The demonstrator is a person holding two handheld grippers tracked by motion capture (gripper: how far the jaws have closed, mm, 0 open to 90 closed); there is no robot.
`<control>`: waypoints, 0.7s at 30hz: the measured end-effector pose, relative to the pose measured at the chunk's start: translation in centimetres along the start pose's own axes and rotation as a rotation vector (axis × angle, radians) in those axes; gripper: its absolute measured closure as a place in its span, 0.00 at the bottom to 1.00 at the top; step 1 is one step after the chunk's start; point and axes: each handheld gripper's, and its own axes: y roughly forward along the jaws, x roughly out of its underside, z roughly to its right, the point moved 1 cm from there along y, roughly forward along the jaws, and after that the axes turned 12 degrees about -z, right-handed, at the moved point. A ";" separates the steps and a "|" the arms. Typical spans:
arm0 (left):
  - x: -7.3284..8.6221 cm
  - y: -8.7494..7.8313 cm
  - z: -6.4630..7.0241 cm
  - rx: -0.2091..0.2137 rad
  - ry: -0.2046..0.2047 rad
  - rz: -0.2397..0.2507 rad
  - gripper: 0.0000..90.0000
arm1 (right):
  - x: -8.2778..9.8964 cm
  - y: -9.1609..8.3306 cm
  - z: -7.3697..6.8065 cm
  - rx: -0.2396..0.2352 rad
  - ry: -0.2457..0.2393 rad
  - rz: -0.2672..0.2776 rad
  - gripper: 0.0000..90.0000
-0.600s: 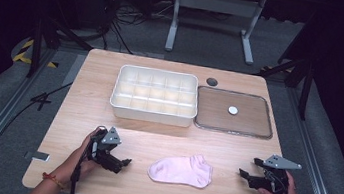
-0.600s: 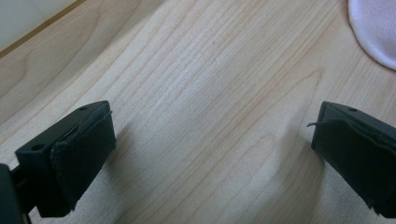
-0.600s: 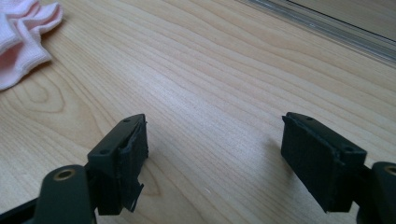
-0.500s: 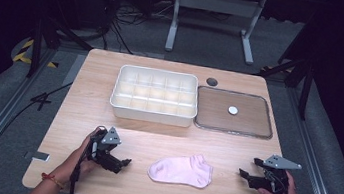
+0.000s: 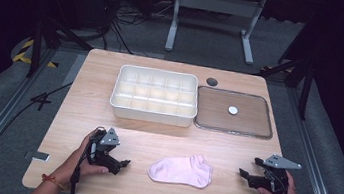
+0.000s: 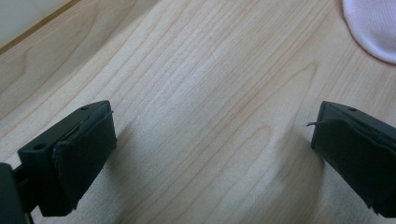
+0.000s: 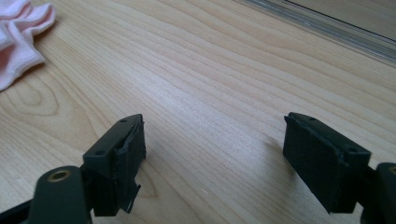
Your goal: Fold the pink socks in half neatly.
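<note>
A wooden table (image 5: 156, 125) occupied the frame's centre. A white compartmented tray (image 5: 155, 95) sat at upper centre, a clear lid (image 5: 234, 112) just right of it. A pink sock (image 5: 181, 169) lay at lower centre.

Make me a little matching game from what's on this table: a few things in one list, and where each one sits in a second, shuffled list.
Things:
1. pink sock
2. white divided box
3. clear lid
4. left gripper

Places or states:
A. far side of the table, right of the box, lying flat
B. near edge, between the two grippers
C. near left, jaws wide open over bare wood
D. far side of the table, middle, compartments empty

Pairs: 1-B, 2-D, 3-A, 4-C
</note>
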 end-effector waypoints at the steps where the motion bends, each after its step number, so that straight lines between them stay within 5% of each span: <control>1: 0.0 0.0 0.0 0.002 -0.002 0.002 0.00 | 0.0 0.0 0.0 0.002 -0.003 -0.002 0.24; 7: 0.0 0.0 0.0 0.003 -0.001 0.003 0.00 | -0.1 0.0 -0.3 0.012 0.010 0.003 0.31; 14: 0.0 0.0 0.0 -0.003 -0.005 0.002 0.00 | -0.9 -0.1 -0.3 0.013 0.009 -0.050 0.34; 21: 0.0 0.0 0.1 -0.004 -0.007 -0.001 0.00 | -1.9 -0.7 -1.1 -0.013 -0.019 0.001 0.41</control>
